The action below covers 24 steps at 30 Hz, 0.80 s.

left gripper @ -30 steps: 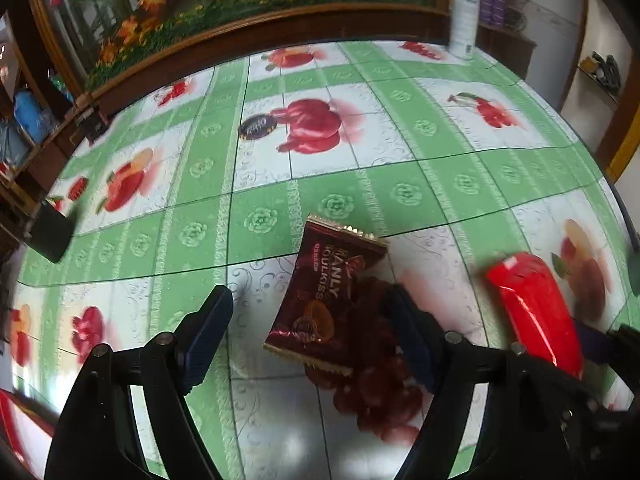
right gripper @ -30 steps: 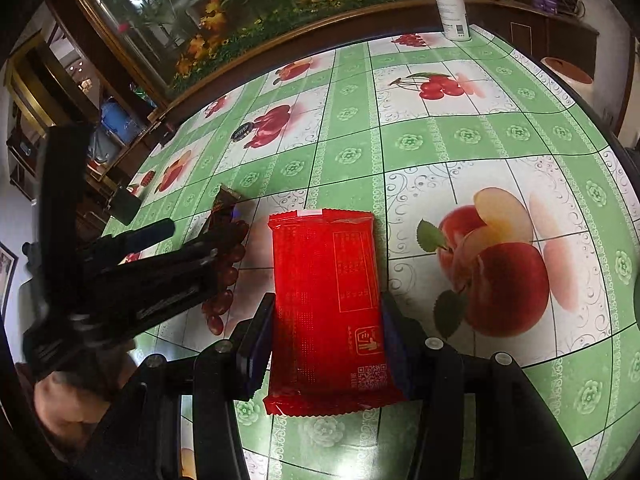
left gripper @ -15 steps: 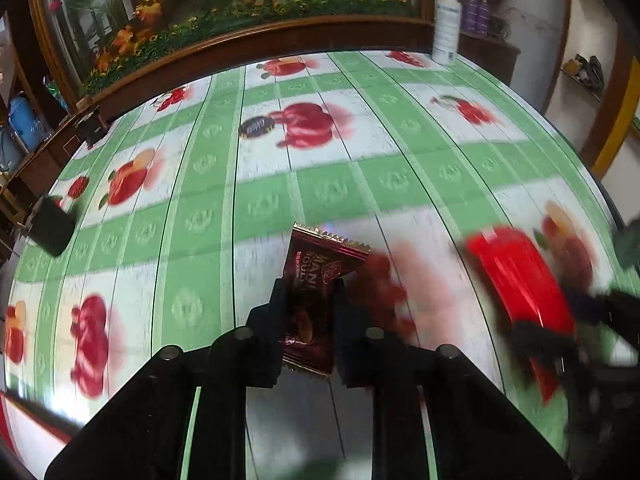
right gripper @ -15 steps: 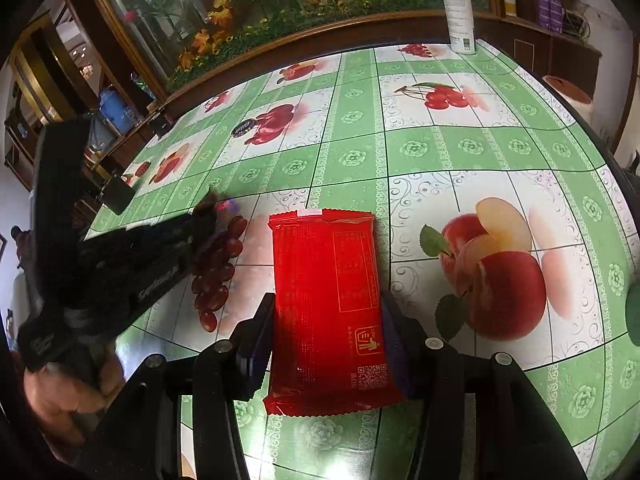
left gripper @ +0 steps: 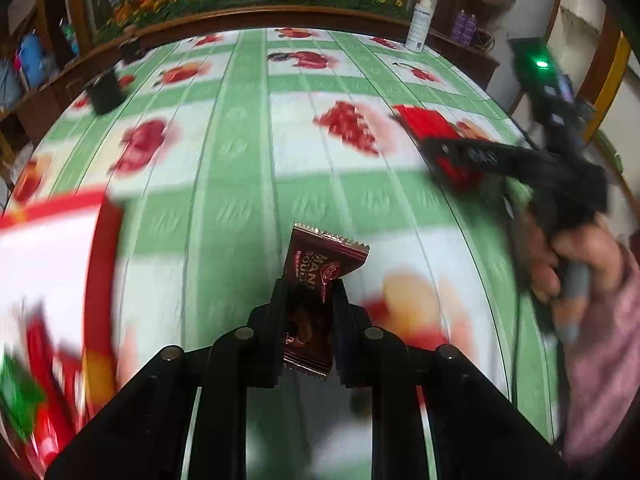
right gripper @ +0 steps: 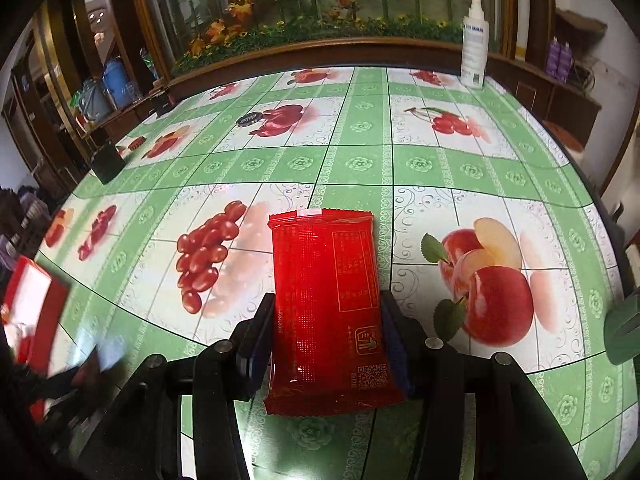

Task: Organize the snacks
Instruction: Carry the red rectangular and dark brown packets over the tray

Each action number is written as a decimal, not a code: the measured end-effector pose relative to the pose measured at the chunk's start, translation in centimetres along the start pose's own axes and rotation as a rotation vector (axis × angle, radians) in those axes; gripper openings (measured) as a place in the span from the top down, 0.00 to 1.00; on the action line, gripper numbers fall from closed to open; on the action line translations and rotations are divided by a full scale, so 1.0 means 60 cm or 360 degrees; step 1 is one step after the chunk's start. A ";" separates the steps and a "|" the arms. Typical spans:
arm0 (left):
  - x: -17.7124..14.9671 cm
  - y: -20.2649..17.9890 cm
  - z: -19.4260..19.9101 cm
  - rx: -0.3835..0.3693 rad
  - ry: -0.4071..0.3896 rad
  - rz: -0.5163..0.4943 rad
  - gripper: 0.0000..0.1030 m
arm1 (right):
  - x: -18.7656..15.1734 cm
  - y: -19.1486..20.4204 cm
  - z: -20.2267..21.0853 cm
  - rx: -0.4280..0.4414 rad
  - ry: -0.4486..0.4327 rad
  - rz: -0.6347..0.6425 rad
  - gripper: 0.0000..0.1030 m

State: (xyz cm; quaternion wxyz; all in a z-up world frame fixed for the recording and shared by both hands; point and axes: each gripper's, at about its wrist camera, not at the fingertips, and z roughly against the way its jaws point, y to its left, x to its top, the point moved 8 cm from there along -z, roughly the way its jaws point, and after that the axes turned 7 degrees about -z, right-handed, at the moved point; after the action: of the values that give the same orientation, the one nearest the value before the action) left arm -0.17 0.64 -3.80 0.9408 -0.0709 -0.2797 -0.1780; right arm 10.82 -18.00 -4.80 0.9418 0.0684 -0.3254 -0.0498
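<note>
My left gripper is shut on a dark maroon candy packet and holds it above the table. A red-rimmed white box with snacks inside lies to its left, blurred. My right gripper sits around a red snack packet that lies flat on the fruit-print tablecloth; its pads touch the packet's sides. The right gripper and the red packet also show at the right in the left wrist view. The box shows at the left edge in the right wrist view.
A white spray bottle stands at the table's far right edge. A small dark round candy lies far on the table. A black box stands at the far left. A wooden ledge with plants runs behind the table.
My left gripper shut on the maroon packet, lifted it and swung left toward the red-rimmed box. The right gripper stayed around the red packet.
</note>
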 end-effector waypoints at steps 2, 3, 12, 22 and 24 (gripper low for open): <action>-0.029 0.007 0.020 -0.0019 0.0003 0.0022 0.84 | -0.006 0.001 0.004 -0.0027 -0.0015 -0.0006 0.50; -0.043 0.011 0.030 -0.0035 0.0001 0.0033 0.84 | -0.008 0.001 0.006 -0.0032 -0.0019 -0.0019 0.50; -0.098 0.059 0.072 -0.0122 -0.0046 0.0165 0.84 | -0.042 0.025 0.033 0.0040 -0.0035 -0.0145 0.50; -0.095 0.082 0.077 -0.0134 -0.0103 0.0206 0.87 | -0.045 0.046 0.036 0.0345 0.0005 -0.0306 0.51; -0.095 0.087 0.079 -0.0135 -0.0113 0.0215 0.87 | -0.045 0.044 0.037 0.0359 0.0009 -0.0322 0.51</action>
State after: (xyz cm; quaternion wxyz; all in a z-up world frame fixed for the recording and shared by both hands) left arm -5.03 8.25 -3.19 0.9363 -0.1358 -0.2995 -0.1232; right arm 7.48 -15.23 -4.27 0.9193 0.2063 -0.3176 -0.1074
